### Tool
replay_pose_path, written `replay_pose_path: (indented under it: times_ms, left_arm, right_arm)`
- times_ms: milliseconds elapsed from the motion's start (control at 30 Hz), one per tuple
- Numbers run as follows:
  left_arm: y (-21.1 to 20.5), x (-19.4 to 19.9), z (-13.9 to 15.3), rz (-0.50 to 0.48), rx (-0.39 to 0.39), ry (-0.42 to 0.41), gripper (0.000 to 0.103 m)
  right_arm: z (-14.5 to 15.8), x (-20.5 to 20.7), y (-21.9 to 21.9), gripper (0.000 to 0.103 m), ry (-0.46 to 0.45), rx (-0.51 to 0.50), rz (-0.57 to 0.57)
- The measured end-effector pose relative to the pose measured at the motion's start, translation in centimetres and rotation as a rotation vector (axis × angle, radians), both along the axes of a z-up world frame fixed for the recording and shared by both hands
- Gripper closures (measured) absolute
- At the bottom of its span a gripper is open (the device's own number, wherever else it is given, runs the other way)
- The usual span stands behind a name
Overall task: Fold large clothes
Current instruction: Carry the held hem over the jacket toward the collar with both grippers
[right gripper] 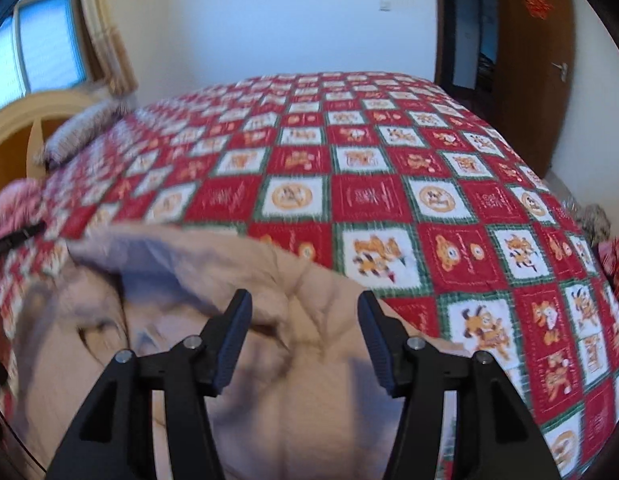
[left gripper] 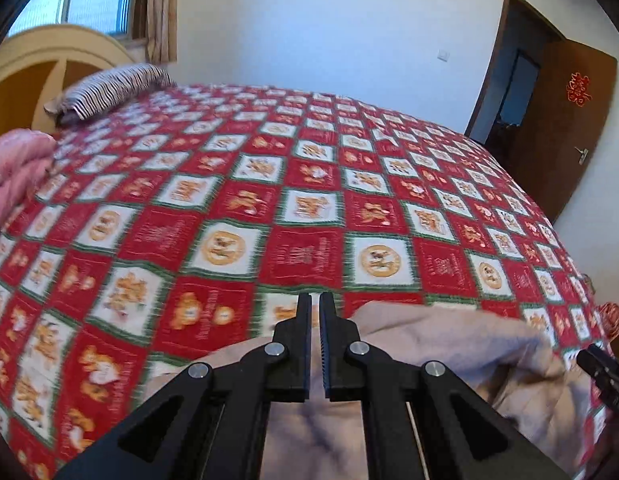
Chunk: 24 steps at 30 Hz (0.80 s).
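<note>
A home bedroom is shown. A bed [left gripper: 269, 184] is covered by a red, white and green cartoon-print quilt, with a striped pillow [left gripper: 113, 88] at a curved wooden headboard [left gripper: 49, 60]. A curtained window [right gripper: 45, 48] and a brown wooden door [left gripper: 565, 120] are set in white walls.

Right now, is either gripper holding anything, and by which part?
Nothing is held. The left gripper is shut with no cloth between its fingers. The right gripper is open above the beige garment, not pressing on it.
</note>
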<state>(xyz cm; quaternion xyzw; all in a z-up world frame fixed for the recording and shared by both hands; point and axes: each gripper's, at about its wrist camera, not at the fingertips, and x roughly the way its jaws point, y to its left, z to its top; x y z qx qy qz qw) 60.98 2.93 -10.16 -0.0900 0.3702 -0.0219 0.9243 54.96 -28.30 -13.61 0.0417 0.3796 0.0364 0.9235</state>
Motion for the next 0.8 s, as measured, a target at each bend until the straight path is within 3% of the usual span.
replay_pose_path:
  times_ms: [100,233,367,433,600,800]
  left_arm:
    - [-2.3,1.7,0.0,-0.027,0.029,-0.007,0.099]
    - [-4.9,3.3,-2.1,-0.081,0.082,0.055,0.099]
    - [-6.0,2.2,-5.6,-0.151,0.155,0.106,0.099]
    - [-5.9,2.1,-7.1,-0.166,0.144,0.134,0.099]
    - [-6.0,1.6,-8.1,-0.178,0.133,0.124,0.099]
    - [-5.7,1.2,-8.9,-0.169,0.108,0.094,0.099]
  right_arm:
    - [0.4,1.5,1.0,0.037,-0.036,0.056,-0.007]
    - [0.1,3.9,2.0,0.036,-0.024,0.144,-0.022]
    - [-1.3,4.9,3.9,0.036,0.023,0.114,0.045]
    - [-2.9,4.7,4.7,0.036,0.062,0.071,0.072]
    - [-6.3,4.5,4.9,0.036,0.147,0.021,0.072]
    - [-7.2,4.6,5.3,0.036,0.151,-0.025,0.071]
